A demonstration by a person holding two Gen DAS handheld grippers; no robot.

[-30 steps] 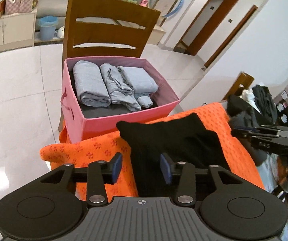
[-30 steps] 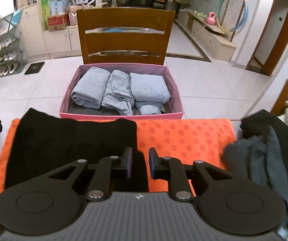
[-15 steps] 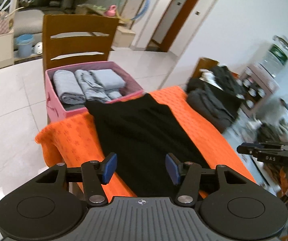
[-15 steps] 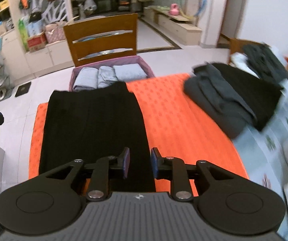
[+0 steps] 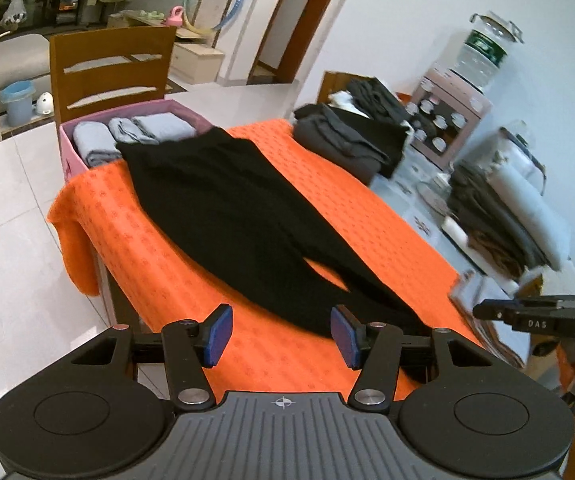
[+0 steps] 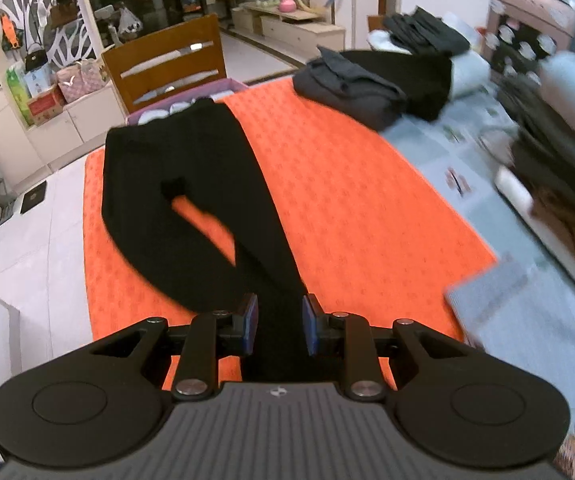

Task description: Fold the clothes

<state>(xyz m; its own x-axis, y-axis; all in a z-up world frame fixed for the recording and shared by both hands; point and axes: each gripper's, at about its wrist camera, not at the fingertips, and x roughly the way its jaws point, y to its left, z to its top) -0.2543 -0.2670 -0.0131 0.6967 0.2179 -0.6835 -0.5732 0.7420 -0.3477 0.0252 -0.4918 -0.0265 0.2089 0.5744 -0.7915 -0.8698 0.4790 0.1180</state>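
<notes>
A pair of black trousers (image 5: 223, 204) is lying flat and lengthwise on an orange cloth (image 5: 367, 236) covering the table, waist toward 12 o'clock and legs running down toward 6 o'clock, with a gap of orange showing between the legs. In the right wrist view the trousers (image 6: 191, 184) are reaching from the far edge down to the gripper.

The left gripper (image 5: 281, 336) is hovering over the near edge of the cloth with its jaws standing wide apart and nothing between them; the end of one trouser leg is lying just at 1 o'clock from it. The right gripper (image 6: 276, 326) is sitting with its jaws narrow, and a trouser leg is passing between them; whether the pads are actually pinching the fabric, I cannot tell.

At 11 o'clock in the left wrist view, a pink box (image 5: 72, 156) is holding folded grey clothes (image 5: 91, 140), with a wooden chair (image 5: 111, 68) behind it. At 1 o'clock a pile of dark clothes (image 5: 347, 140) is resting on the far right corner of the cloth.
</notes>
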